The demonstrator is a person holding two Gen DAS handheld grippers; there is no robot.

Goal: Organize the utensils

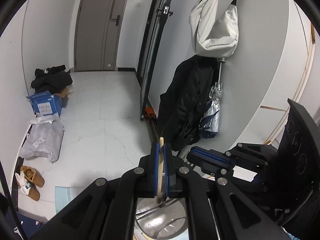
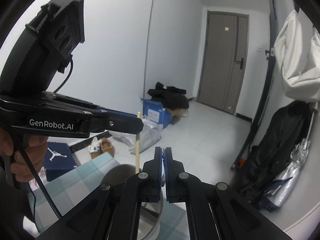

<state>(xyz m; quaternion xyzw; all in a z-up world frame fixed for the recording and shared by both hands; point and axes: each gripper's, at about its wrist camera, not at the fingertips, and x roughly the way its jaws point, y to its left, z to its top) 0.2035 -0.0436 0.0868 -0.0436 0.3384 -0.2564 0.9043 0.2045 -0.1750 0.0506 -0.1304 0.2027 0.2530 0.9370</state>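
My left gripper is shut on a wooden chopstick that stands upright between its blue pads. The chopstick's lower end hangs over a round metal utensil holder just below the fingers. In the right wrist view the left gripper holds the same chopstick above the grey holder. My right gripper is shut with nothing visible between its pads; it sits just right of the holder. It also shows in the left wrist view, to the right of the left gripper.
The holder stands on a light checked tablecloth. On the floor are a blue box, plastic bags, brown shoes and a Jordan shoebox. A black coat, umbrella and white bag hang on the right wall.
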